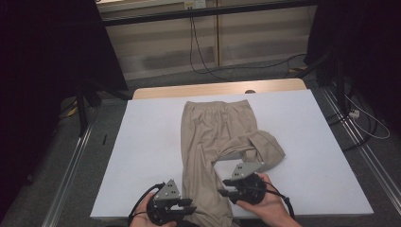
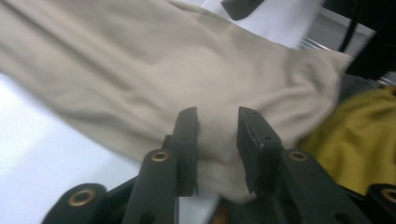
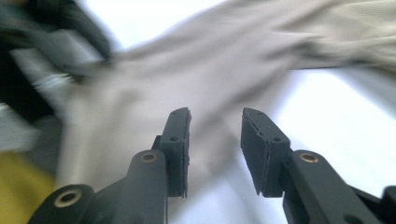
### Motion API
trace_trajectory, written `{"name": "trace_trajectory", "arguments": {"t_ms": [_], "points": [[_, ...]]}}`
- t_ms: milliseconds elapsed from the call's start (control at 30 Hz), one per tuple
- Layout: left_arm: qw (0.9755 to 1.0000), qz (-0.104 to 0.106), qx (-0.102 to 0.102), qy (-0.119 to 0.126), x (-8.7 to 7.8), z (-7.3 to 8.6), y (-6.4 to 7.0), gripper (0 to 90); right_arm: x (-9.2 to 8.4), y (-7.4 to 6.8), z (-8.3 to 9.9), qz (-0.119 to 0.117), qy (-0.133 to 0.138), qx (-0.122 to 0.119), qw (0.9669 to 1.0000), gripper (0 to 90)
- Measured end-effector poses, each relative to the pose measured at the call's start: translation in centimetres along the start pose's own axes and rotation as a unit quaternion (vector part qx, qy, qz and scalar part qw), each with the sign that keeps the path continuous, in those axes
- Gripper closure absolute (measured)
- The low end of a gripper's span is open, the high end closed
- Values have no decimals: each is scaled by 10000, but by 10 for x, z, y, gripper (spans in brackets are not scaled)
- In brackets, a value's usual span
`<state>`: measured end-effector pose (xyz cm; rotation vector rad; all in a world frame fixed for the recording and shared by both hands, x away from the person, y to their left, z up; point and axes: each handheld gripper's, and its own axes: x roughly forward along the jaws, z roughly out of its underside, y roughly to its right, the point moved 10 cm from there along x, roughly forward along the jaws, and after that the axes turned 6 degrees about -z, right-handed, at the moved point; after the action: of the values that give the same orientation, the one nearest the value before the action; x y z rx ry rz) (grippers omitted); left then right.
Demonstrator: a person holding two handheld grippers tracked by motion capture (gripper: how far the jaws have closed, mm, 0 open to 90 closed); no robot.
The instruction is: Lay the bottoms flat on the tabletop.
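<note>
Beige trousers (image 1: 208,132) lie lengthwise on the white table (image 1: 151,142), waistband at the far end. One leg is folded back up into a bundle (image 1: 265,149) on the right. The other leg runs down to the near edge. My left gripper (image 1: 189,204) sits at the near edge, just left of that leg's cuff. In the left gripper view its jaws (image 2: 217,116) stand apart over the cuff fabric (image 2: 187,70), not pressing it. My right gripper (image 1: 224,187) is just right of the same leg, pointing left. Its jaws (image 3: 215,116) are apart above the blurred cloth (image 3: 210,70).
A wooden strip (image 1: 217,89) borders the table's far edge. Metal rails (image 1: 71,161) run along the floor on both sides, and cables (image 1: 359,118) trail at the right. A yellow cloth (image 2: 355,140) shows below the near table edge.
</note>
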<state>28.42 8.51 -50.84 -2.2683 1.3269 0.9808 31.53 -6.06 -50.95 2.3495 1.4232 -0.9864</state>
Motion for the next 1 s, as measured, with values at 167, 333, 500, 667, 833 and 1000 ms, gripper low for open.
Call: {"name": "trace_trajectory", "arguments": {"t_ms": [167, 333, 500, 667, 833, 1000], "points": [[9995, -305, -28, -21, 7, 0, -21, 668, 17, 22, -3, 129, -188, 4, 9997, 659], [9989, -407, -102, -216, 14, 8, -33, 680, 19, 16, 7, 43, -317, 13, 9995, 900], [9982, -541, 69, -264, 16, 8, -32, 699, 4, 8, 21, -79, -357, 257, 9990, 900], [9983, -532, -2, -232, 15, 8, -33, 713, -6, -1, 32, -182, -398, 394, 9983, 900], [9981, -467, -120, -385, 13, 11, -30, 898, -9, 2, 34, -178, -396, 409, 9982, 843], [9964, -611, -71, -584, 4, 16, -30, 900, -8, 10, 27, -20, -279, 359, 9990, 717]]}}
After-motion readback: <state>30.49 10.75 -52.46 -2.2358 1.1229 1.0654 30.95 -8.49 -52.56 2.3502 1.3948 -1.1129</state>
